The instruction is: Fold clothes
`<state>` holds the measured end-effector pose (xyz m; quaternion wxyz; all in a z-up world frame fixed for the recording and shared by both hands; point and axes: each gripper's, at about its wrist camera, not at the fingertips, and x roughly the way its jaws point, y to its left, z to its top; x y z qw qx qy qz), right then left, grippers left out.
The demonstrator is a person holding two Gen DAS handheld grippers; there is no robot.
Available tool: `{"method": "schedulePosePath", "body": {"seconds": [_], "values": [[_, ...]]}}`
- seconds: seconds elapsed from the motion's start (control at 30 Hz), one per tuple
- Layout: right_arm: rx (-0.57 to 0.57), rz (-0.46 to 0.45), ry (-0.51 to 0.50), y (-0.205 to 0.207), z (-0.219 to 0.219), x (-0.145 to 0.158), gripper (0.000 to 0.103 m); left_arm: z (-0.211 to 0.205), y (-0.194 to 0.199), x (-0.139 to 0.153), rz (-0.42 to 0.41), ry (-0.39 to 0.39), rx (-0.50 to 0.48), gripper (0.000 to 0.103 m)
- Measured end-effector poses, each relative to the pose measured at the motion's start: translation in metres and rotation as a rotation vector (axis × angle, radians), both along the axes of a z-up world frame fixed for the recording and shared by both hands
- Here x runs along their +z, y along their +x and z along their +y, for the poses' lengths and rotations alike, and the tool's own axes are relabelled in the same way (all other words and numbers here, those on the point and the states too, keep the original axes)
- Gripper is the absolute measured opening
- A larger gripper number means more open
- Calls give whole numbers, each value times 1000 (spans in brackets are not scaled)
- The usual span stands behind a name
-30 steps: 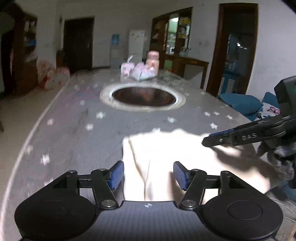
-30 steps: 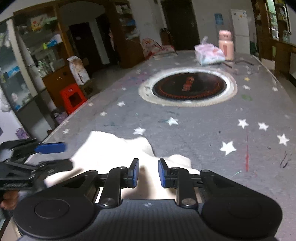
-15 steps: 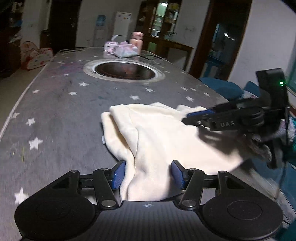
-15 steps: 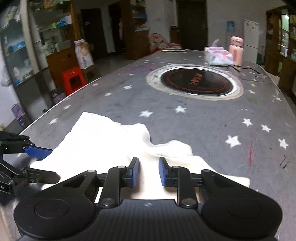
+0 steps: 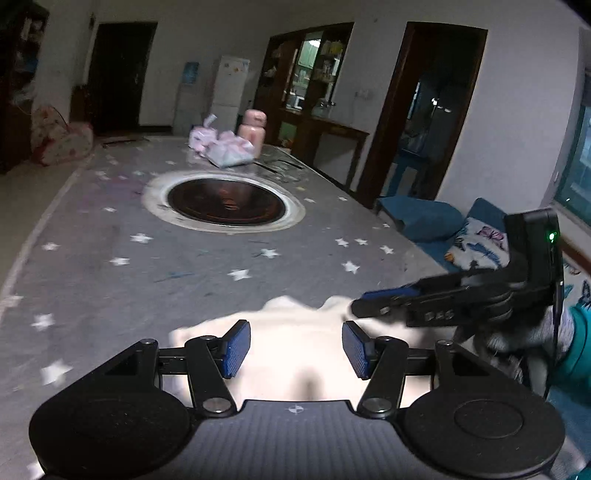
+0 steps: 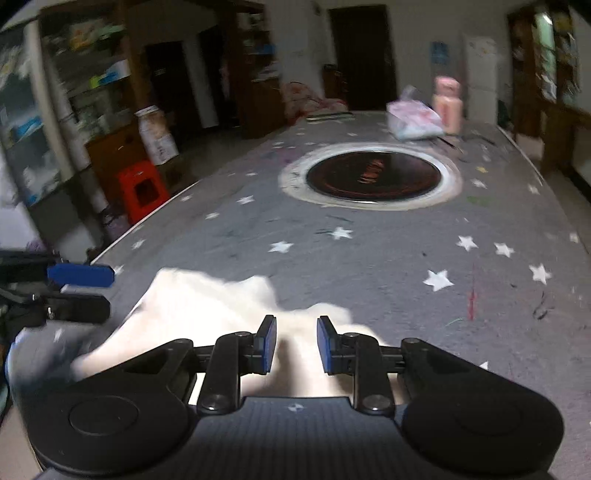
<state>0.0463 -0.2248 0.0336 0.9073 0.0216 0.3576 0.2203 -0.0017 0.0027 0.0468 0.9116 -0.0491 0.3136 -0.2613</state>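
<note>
My view is of a long grey bench with white stars printed on it. Nearest me, the cream garment lies rumpled at the near edge. My left tool sits over it with its blue pads spread wide, released. My right tool has its pads closer together with cloth showing between them; I cannot tell whether it grips. Further out is a round dark inset, then a pink bag and pink bottle.

A dim room with white walls, dark doorways, and a red stool.
</note>
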Motion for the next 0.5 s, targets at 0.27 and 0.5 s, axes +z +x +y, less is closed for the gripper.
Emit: {"method": "schedulePosePath", "body": {"seconds": [0.27, 0.5], "values": [[-14, 11, -67, 13, 4, -12, 23, -38, 54, -34, 91, 14, -9, 35], [45, -18, -84, -21, -10, -6, 23, -40, 57, -48, 96, 25, 16, 35]]}}
